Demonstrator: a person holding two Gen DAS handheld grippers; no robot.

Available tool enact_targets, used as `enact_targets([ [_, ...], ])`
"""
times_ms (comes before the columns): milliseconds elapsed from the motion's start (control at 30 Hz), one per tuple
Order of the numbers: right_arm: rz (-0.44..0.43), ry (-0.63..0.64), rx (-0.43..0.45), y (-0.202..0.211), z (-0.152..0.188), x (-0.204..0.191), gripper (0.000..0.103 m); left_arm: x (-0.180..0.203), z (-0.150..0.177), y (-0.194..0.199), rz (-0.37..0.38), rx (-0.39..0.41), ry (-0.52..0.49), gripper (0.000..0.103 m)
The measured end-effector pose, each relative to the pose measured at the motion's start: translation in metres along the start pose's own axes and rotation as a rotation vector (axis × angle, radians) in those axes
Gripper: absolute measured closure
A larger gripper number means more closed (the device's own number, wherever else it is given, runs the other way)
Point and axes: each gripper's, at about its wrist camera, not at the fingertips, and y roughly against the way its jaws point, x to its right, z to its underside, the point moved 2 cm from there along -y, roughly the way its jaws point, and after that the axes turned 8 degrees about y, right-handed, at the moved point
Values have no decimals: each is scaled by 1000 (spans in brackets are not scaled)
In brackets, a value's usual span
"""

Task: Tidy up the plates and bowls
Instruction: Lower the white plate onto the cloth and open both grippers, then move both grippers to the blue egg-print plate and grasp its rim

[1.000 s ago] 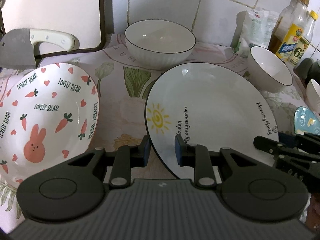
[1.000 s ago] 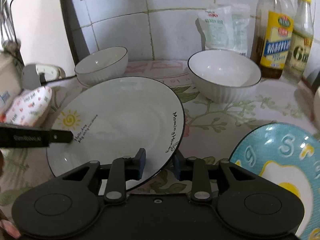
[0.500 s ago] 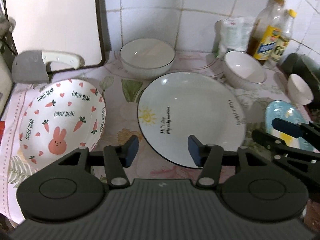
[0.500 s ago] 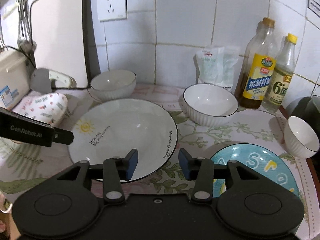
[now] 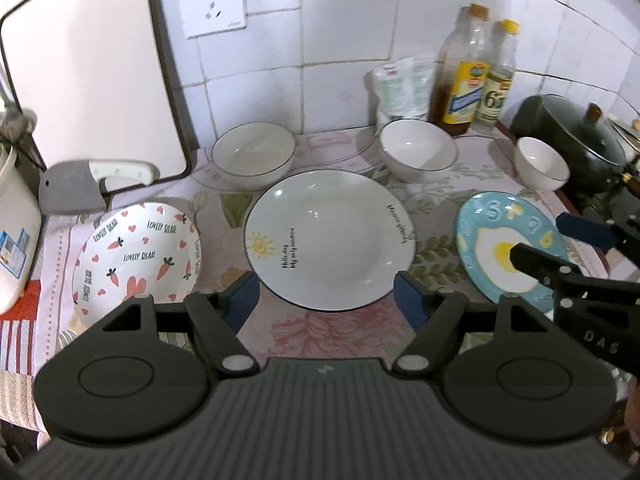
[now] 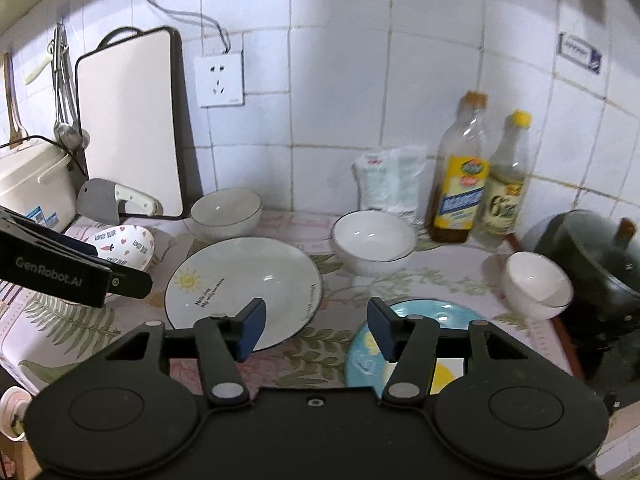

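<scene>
Both tongs hang empty above the counter, the left gripper (image 5: 326, 294) and right gripper (image 6: 316, 330) with jaws opening on nothing. Below, the white sun-print plate (image 5: 330, 236), carrot-print plate (image 5: 136, 256), blue egg plate (image 5: 504, 244) and three white bowls lie apart on the floral cloth (image 5: 340, 328), nothing stacked yet.

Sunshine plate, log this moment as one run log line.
sunshine plate: flat on counter, free | left gripper: opening, empty | right gripper: opening, empty | stacked: nothing yet
</scene>
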Motion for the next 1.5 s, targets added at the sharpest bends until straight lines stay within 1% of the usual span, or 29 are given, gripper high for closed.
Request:
enact_targets([
  [100, 29, 2, 11, 18, 2, 10, 38, 14, 0, 11, 26, 0, -22, 28],
  [200, 49, -5, 17, 34, 6, 22, 38, 28, 1, 17, 59, -1, -40, 23],
  [333, 74, -30, 11, 50, 12, 42, 38, 48, 5, 20, 95, -5, -71, 22],
  [567, 129, -33, -2, 69, 25, 76, 37, 83, 8, 9, 135, -27, -119, 18],
  [633, 136, -27, -5, 71, 29, 83, 35, 93, 7, 4, 140, -32, -127, 17],
  [700, 134, -28, -11, 71, 32, 91, 32, 103, 7, -3, 156, -43, -131, 16],
  [833, 137, -55, -18, 62, 42, 106, 32, 118, 9, -20, 184, -66, -137, 16],
  [1000, 148, -66, -31, 43, 62, 121, 32, 134, 16, -49, 190, -105, -128, 16],
  [1167, 108, -132, -25, 16, 84, 141, 32, 144, 22, -76, 181, -140, -121, 16],
  [1300, 58, -196, -47, -7, 99, 151, 32, 149, 26, -98, 178, -179, -91, 16],
  [1433, 15, -277, -59, -28, 114, 159, 32, 152, 33, -119, 185, -216, -41, 16],
  [1500, -1, -329, -61, -37, 121, 164, 32, 152, 37, -129, 181, -222, -10, 16],
])
